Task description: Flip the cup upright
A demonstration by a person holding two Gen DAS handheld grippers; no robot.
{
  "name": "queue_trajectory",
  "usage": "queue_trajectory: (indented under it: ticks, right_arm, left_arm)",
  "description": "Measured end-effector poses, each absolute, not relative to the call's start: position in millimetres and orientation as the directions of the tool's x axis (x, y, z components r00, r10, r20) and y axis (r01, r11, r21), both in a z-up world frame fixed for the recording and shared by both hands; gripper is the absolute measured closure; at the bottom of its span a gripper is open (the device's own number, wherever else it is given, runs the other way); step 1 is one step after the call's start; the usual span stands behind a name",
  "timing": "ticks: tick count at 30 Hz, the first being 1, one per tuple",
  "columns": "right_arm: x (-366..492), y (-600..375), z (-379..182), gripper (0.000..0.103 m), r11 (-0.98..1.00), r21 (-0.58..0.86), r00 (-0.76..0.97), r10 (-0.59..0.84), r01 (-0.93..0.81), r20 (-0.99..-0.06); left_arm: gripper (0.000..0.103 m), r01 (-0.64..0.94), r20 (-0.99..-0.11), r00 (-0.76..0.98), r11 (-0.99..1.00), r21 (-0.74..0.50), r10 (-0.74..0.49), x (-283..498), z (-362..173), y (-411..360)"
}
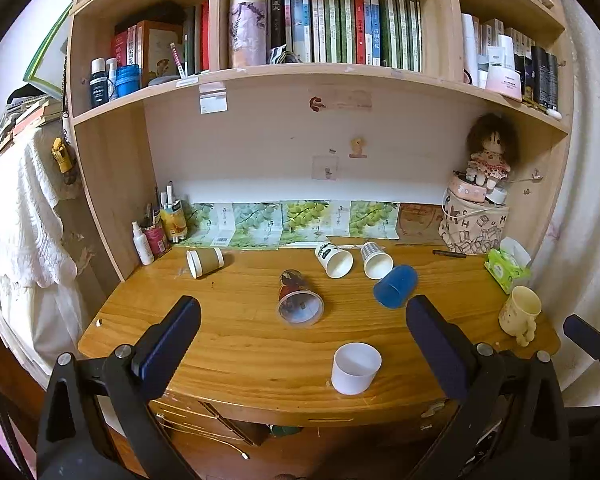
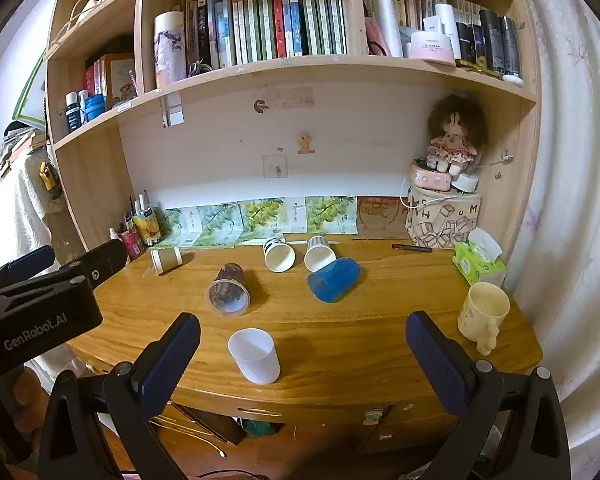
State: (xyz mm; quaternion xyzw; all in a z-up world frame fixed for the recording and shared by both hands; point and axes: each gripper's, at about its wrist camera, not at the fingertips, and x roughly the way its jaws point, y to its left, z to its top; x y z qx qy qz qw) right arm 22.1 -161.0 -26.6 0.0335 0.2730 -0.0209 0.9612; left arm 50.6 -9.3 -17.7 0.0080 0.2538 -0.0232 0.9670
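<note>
Both your tongs, left [image 1: 302, 320] and right [image 2: 302, 338], are wide and empty. The printed clear cup [image 1: 298, 298] lies on its side on the surface [image 1: 228, 344], mouth toward you, axis running away. It sits centred ahead of the left tongs, so I judge those nearer.

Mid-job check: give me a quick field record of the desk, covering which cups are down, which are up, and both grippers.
surface: wooden desk
cups on side: brown paper cup; clear patterned cup; two white paper cups; blue cup
cups upright: white cup near the front edge; cream mug at the right
contact: the blue cup lies against the right-hand white paper cup
left gripper: open, empty, short of the clear patterned cup
right gripper: open, empty, above the front edge
other: tissue box, doll
</note>
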Motion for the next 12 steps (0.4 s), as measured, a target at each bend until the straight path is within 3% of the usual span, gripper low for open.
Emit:
queue_trajectory:
  ticks: [12]
  right_arm:
    - [23.8,-167.7,-33.0,0.000,0.995,0.068,0.833,-0.027,0.078,-0.553]
  left_arm:
    - [0.000,0.067,-0.496,0.867,0.998,0.011,-0.053,52.6,-17.5,-19.3]
